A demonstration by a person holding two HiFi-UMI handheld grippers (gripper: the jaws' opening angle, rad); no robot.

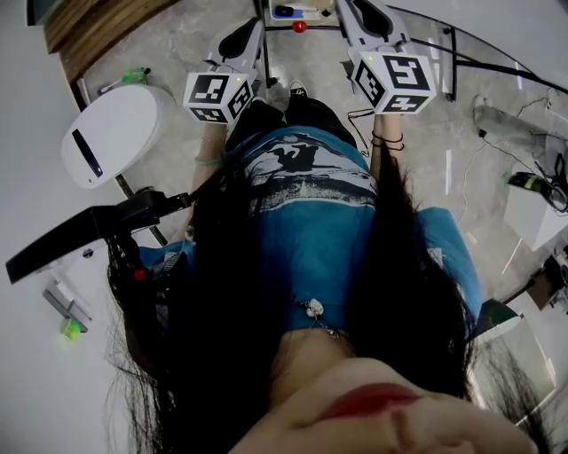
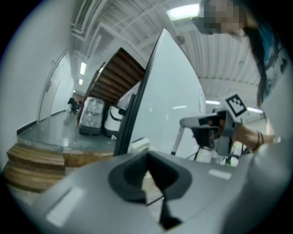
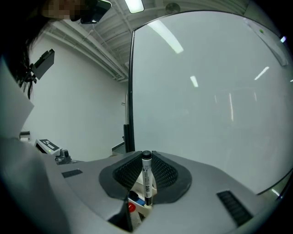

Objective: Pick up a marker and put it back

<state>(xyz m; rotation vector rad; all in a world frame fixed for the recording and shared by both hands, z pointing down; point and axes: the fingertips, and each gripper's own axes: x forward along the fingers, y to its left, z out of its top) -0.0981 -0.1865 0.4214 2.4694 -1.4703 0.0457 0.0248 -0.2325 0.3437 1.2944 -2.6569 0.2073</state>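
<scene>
Bright, even indoor light falls from ceiling strip lamps (image 2: 183, 11), whose reflections streak white across the glossy whiteboard (image 3: 206, 91). Both gripper views are fisheye: straight edges bow and the corners fall to black. The left gripper view is soft throughout, and the grey body of the left tool (image 2: 147, 176) smears close to the lens. The right gripper view is crisper, with the marker (image 3: 146, 178) sharp. In the head view the hair (image 1: 222, 337) is an underexposed black mass, and the polished floor (image 1: 177, 44) shines.
</scene>
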